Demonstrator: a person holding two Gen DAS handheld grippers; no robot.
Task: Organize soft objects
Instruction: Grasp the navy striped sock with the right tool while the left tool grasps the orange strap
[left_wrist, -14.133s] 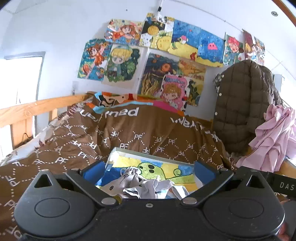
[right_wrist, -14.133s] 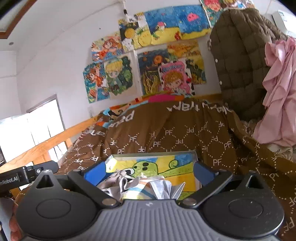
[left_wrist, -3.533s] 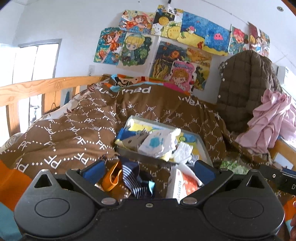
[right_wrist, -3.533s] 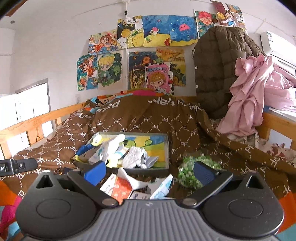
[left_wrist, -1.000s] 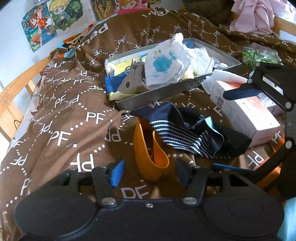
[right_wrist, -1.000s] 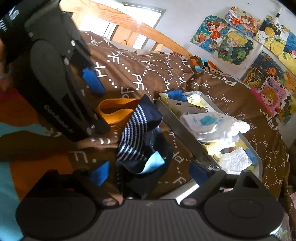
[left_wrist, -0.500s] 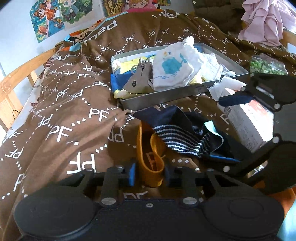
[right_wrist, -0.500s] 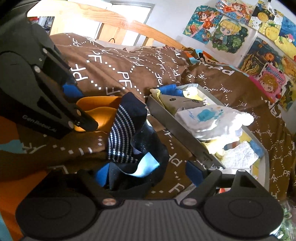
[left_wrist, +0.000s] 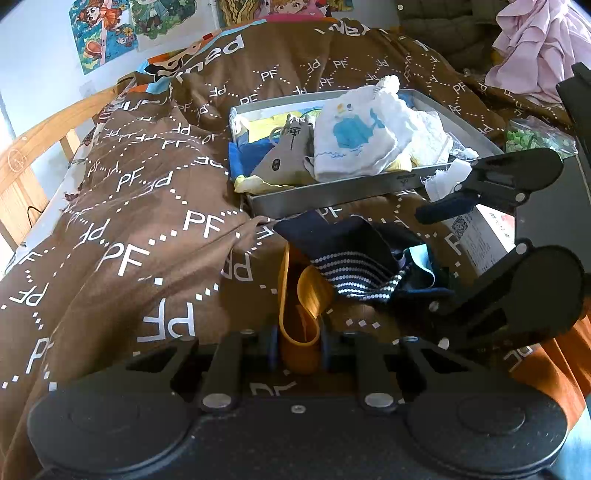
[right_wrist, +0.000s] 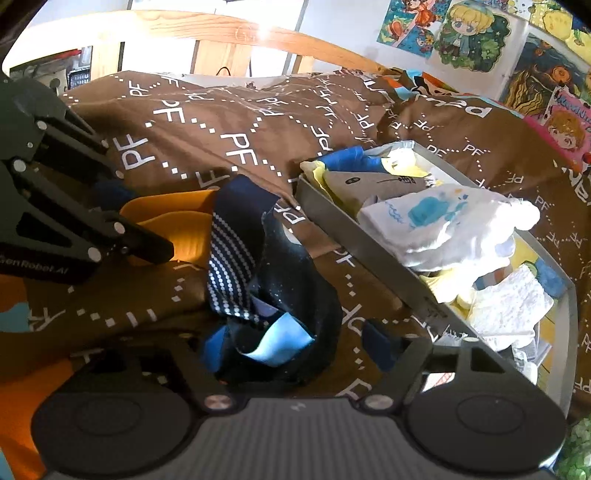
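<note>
An orange sock (left_wrist: 297, 317) lies on the brown bedspread, and my left gripper (left_wrist: 297, 341) is shut on its near end; the sock also shows in the right wrist view (right_wrist: 173, 225). A navy sock with dotted white stripes (left_wrist: 347, 258) lies next to it, partly over it. My right gripper (right_wrist: 299, 343) is open with its fingers on either side of the navy sock (right_wrist: 273, 295). Behind them stands a grey tray (left_wrist: 332, 190) piled with soft items, among them a white cloth with a blue whale (left_wrist: 354, 136).
A white and red carton (left_wrist: 487, 232) lies right of the socks. A bag of green bits (left_wrist: 535, 138) sits at the far right. A wooden bed rail (right_wrist: 207, 33) runs along the left. A pink garment (left_wrist: 535, 48) hangs at the back right.
My left gripper has closed from open onto the orange sock. My right gripper has moved in over the navy sock and stays open.
</note>
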